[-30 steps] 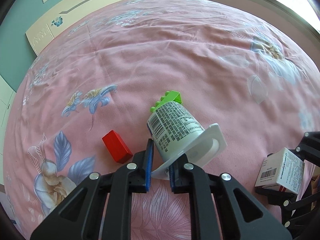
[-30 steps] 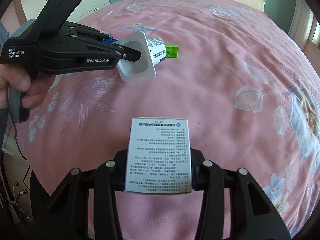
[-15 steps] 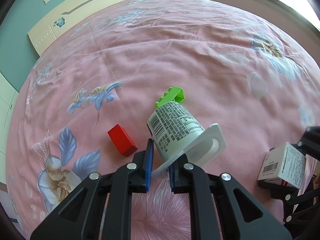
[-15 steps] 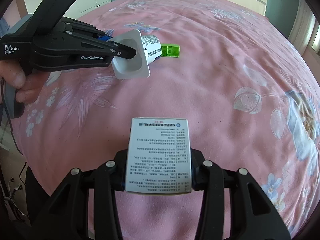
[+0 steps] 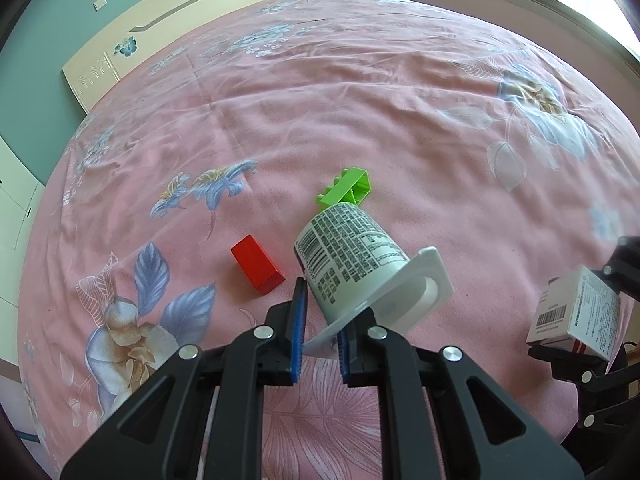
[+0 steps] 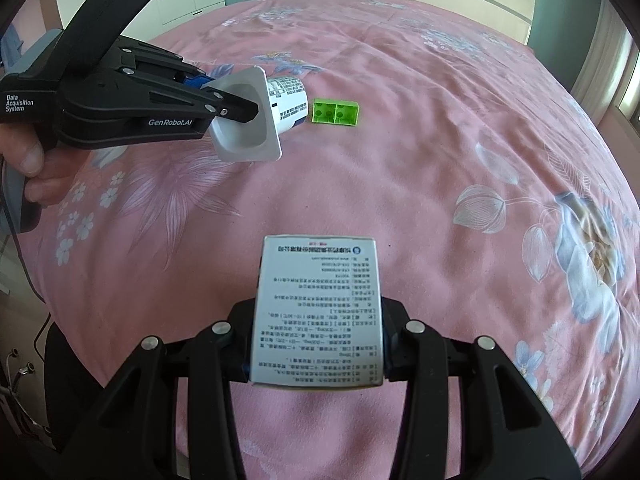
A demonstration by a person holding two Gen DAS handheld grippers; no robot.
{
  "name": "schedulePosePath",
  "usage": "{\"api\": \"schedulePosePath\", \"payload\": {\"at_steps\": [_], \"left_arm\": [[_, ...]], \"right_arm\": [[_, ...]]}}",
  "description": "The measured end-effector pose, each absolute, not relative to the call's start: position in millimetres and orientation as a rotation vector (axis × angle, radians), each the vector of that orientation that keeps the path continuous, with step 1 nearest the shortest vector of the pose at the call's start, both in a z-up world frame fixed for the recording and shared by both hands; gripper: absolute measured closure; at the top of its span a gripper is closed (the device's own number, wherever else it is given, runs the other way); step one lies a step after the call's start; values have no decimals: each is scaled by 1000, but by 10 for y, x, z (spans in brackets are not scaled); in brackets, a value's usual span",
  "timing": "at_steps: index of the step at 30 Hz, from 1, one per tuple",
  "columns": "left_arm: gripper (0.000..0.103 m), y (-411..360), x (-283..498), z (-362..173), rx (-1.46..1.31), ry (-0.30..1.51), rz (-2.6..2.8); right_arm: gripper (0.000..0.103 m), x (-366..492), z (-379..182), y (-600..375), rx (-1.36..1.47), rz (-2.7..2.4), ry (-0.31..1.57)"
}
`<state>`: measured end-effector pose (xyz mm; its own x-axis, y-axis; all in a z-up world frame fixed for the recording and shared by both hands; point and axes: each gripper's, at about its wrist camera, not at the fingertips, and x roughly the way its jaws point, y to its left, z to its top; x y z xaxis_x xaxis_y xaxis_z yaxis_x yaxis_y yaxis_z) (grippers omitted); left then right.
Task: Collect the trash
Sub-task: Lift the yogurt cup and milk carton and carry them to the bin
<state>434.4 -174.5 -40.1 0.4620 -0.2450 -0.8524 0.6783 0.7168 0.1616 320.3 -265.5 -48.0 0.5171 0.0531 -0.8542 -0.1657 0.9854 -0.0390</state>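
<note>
Yogurt cup (image 5: pixel 352 256) is pinched by its rim in my left gripper (image 5: pixel 320 336); my right gripper (image 6: pixel 318 332) clamps the printed box (image 6: pixel 318 308).

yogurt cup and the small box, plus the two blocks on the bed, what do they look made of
Yogurt cup: thin white plastic, likely, with a moulded square rim and printed label.
Small box: matte printed cardboard, with sharp folded edges.
Green block: glossy moulded plastic, hollow and studded.
Red block: solid, smooth; painted wood or plastic, cannot tell.
</note>
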Motion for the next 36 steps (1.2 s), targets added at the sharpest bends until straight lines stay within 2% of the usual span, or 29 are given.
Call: {"api": "schedulePosePath", "payload": {"at_steps": [13, 36], "left_arm": [[87, -1509, 3951, -153, 531, 885, -591], [87, -707, 2546, -8, 453, 863, -498]], "right_arm": [[59, 2879, -284, -2593, -182, 108, 990], [59, 1928, 71, -2302, -255, 130, 949]]}}
